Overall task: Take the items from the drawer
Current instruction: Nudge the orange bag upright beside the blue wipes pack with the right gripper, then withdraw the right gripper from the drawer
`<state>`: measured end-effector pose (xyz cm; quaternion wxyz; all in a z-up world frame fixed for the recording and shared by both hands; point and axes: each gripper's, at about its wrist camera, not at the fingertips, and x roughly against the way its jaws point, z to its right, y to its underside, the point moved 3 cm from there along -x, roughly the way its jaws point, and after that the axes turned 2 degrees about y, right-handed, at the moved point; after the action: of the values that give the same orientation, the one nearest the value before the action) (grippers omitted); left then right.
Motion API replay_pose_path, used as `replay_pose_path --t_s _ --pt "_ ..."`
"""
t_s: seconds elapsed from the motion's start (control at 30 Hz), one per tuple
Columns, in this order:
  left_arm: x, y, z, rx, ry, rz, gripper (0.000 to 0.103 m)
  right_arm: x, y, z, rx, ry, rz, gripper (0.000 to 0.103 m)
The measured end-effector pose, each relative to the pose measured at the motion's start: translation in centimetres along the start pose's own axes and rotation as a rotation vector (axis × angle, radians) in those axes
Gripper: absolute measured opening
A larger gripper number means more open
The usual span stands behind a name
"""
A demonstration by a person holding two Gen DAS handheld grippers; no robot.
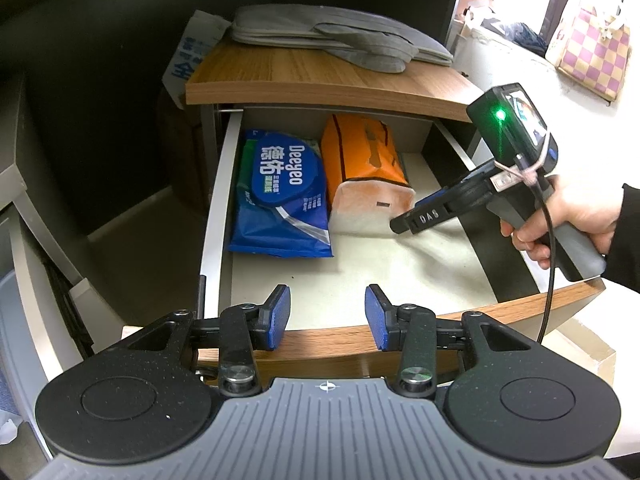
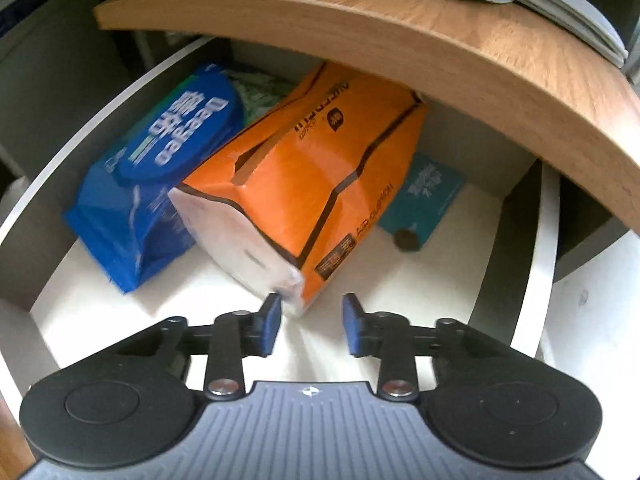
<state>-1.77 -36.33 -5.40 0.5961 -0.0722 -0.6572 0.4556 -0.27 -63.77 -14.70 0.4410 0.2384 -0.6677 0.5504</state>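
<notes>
Left wrist view: drawer (image 1: 212,200) pulled open under wooden shelf (image 1: 320,76). Inside, blue wipes pack (image 1: 280,196) at left, orange tissue pack (image 1: 366,172) touching beside. Right gripper (image 2: 308,316) released, jaws apart at tissue pack's near corner. Left gripper (image 1: 327,312) released, jaws empty above drawer front.

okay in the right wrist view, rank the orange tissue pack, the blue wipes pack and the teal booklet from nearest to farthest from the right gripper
1. Orange tissue pack: dead ahead, its near corner right at the open right gripper.
2. Blue wipes pack: ahead on the left, against the drawer side.
3. Teal booklet: ahead on the right, flat at the back, partly behind the orange pack.
The blue pack and booklet are close; the blue pack's near end looks nearer.
</notes>
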Motion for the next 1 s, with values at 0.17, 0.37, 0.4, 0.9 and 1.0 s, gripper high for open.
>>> replay_pose_path --t_s 0.17,0.37,0.4,0.9,1.0 --pt "0.0 0.0 0.1 -0.002 -0.006 0.001 0.044 -0.6 -0.2 -0.2 0.008 -0.013 0.001 0.032" --pt "0.0 0.0 0.0 0.005 0.004 0.007 0.046 0.2 0.5 -0.2 -0.021 -0.031 0.004 0.039" --pt "0.1 0.0 0.0 0.013 0.013 0.010 0.048 0.4 0.6 -0.2 -0.023 -0.034 0.004 0.040" --pt "3.5 -1.9 -0.1 0.077 0.092 0.122 0.058 7.6 1.3 -3.0 -0.051 -0.057 0.126 0.069" --pt "4.8 -1.9 0.1 0.083 0.103 0.139 0.059 10.1 1.6 -3.5 -0.060 -0.069 0.164 0.073"
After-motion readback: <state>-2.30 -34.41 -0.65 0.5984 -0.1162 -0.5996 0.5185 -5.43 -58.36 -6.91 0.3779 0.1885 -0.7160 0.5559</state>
